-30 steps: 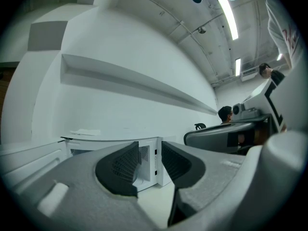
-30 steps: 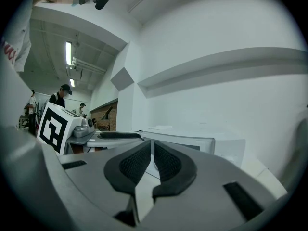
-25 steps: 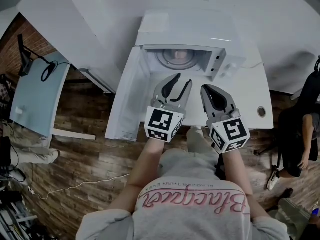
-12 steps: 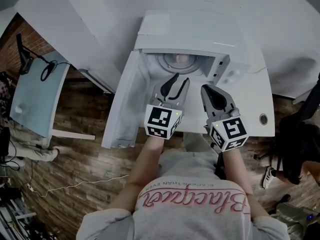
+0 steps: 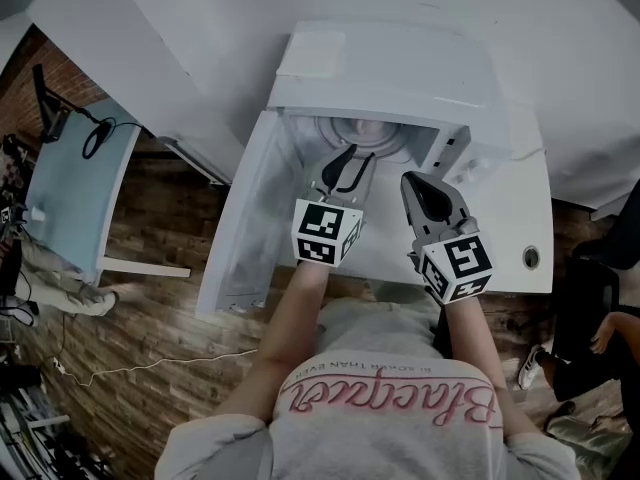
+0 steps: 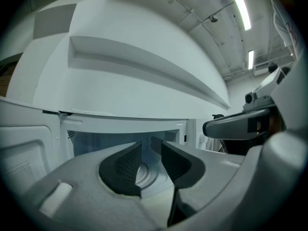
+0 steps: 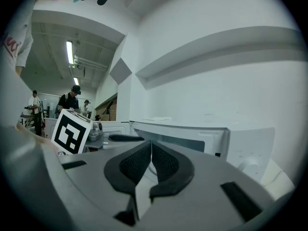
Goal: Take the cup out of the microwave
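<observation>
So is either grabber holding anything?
Nothing is held. The left gripper is open and empty at the open microwave; the right gripper is shut on nothing.

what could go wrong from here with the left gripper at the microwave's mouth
1. The left gripper, jaws open, sits at the mouth of the microwave, just under its upper edge; pushing in may knock that edge.
2. Only a round shape on the cavity floor shows, so a blind close could miss or tip what stands there.
3. The open door stands close beside the left forearm and may get bumped.
</observation>
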A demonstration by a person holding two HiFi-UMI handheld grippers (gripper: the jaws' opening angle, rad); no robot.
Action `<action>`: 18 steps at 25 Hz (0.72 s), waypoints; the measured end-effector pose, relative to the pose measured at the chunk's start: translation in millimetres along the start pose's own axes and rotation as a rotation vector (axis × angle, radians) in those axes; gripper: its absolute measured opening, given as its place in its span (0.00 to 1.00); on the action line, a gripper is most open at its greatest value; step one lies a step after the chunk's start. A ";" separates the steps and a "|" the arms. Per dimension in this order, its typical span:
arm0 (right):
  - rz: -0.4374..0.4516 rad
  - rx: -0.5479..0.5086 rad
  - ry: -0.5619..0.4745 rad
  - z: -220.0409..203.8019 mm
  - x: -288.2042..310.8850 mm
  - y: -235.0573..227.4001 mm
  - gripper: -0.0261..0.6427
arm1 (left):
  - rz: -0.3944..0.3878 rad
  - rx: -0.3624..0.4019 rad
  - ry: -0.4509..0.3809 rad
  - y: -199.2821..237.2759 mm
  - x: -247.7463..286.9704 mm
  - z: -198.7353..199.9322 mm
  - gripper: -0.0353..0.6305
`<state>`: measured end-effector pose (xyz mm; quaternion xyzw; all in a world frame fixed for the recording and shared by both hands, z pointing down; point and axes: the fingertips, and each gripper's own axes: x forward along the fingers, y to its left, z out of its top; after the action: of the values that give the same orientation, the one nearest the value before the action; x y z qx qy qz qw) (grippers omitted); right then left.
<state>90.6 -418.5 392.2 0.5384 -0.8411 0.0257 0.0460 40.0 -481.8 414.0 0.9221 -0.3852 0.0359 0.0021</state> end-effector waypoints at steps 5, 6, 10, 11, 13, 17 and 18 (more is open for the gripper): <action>0.010 0.005 0.010 -5.4 9.8 -9.5 0.06 | 0.019 0.003 0.025 13.2 21.0 -13.7 0.25; 0.011 0.006 0.013 -6.6 11.4 -11.4 0.06 | 0.024 0.003 0.029 15.9 25.1 -16.3 0.25; 0.019 0.008 0.022 -11.9 18.3 -17.8 0.06 | 0.049 0.003 0.045 27.6 41.5 -27.5 0.25; 0.020 0.008 0.023 -13.4 19.9 -18.8 0.06 | 0.056 0.004 0.048 30.9 45.2 -30.0 0.25; 0.022 0.009 0.025 -16.8 21.9 -20.6 0.06 | 0.070 0.008 0.052 37.0 51.7 -34.2 0.25; 0.018 0.012 0.035 -25.7 22.2 -25.9 0.06 | 0.083 0.013 0.058 46.4 65.3 -41.7 0.25; 0.016 0.013 0.038 -27.5 21.9 -27.8 0.06 | 0.086 0.008 0.063 48.9 69.1 -44.4 0.25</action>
<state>108.1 -447.4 421.6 0.5314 -0.8441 0.0417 0.0583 50.8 -563.9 461.8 0.9031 -0.4242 0.0664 0.0091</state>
